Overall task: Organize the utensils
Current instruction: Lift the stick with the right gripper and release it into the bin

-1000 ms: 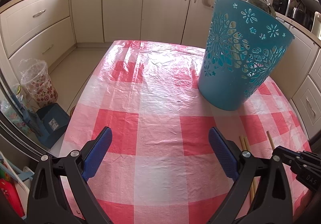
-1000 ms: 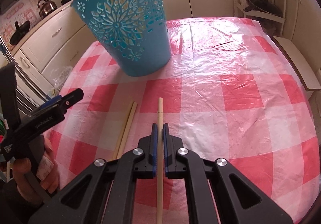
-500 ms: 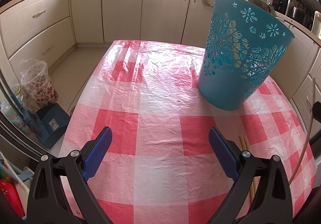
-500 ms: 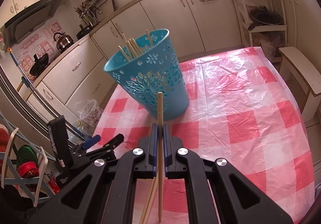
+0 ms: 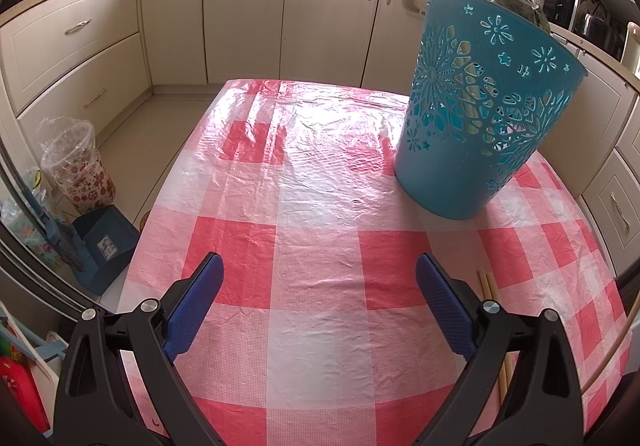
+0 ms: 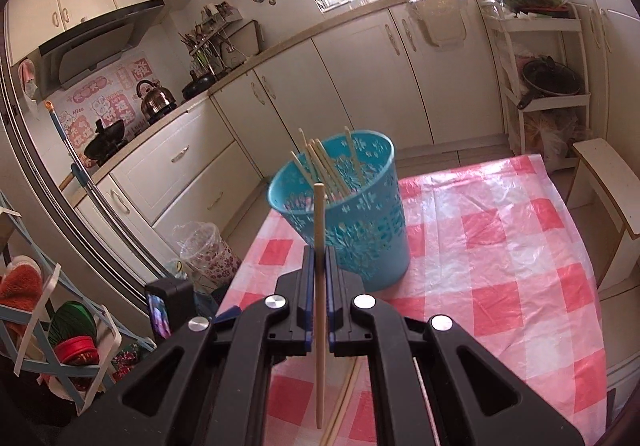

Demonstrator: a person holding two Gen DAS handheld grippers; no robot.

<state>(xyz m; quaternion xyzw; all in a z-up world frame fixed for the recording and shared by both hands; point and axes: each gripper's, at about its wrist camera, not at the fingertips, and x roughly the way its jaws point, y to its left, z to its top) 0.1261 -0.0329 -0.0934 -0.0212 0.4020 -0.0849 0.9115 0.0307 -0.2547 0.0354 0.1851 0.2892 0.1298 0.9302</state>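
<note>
Clamping one chopstick [image 6: 319,246] upright, right gripper [image 6: 319,260] above table, left gripper [image 5: 319,278] wide, empty

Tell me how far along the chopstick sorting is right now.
Partly done. Several chopsticks already stand in the blue basket. The right gripper is shut on one chopstick, held above the table in front of the basket. A pair of chopsticks lies on the checked tablecloth. The left gripper is open and empty.
</note>
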